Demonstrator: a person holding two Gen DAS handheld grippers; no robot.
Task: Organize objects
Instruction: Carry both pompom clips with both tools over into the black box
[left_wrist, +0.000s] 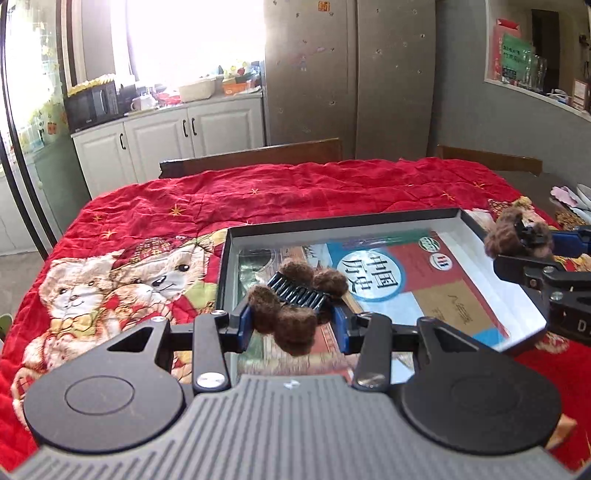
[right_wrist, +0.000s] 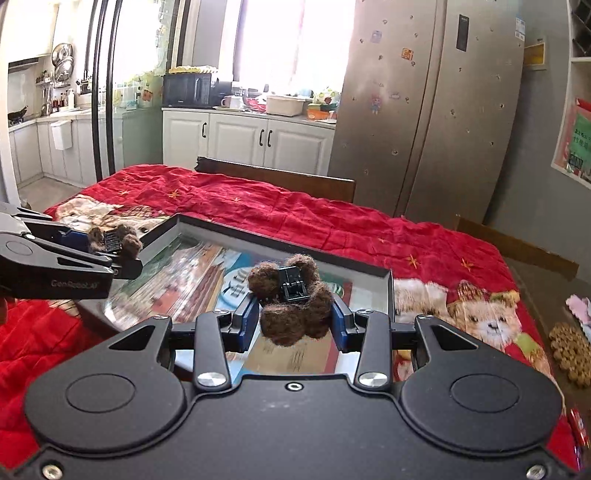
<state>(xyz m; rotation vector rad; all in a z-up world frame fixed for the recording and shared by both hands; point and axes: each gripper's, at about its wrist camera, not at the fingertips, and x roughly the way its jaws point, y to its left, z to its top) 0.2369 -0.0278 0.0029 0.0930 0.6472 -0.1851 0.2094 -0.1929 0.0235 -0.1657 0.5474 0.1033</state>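
My left gripper (left_wrist: 291, 325) is shut on a brown fuzzy hair claw clip (left_wrist: 291, 306) with black teeth, held above the near left part of a shallow black-rimmed box (left_wrist: 332, 221). A history book (left_wrist: 388, 280) lies flat inside the box. My right gripper (right_wrist: 295, 323) is shut on a second brown fuzzy claw clip (right_wrist: 291, 302), above the box's right side (right_wrist: 389, 291). The right gripper with its clip (left_wrist: 517, 236) shows at the right of the left wrist view. The left gripper with its clip (right_wrist: 114, 240) shows at the left of the right wrist view.
The box sits on a red quilt with teddy bears (left_wrist: 221, 199) covering the table. Wooden chair backs (left_wrist: 255, 157) stand at the far edge. A brown woven coaster (right_wrist: 570, 354) and a pink item (right_wrist: 581, 306) lie at the right. Kitchen cabinets and a fridge (right_wrist: 424, 110) stand behind.
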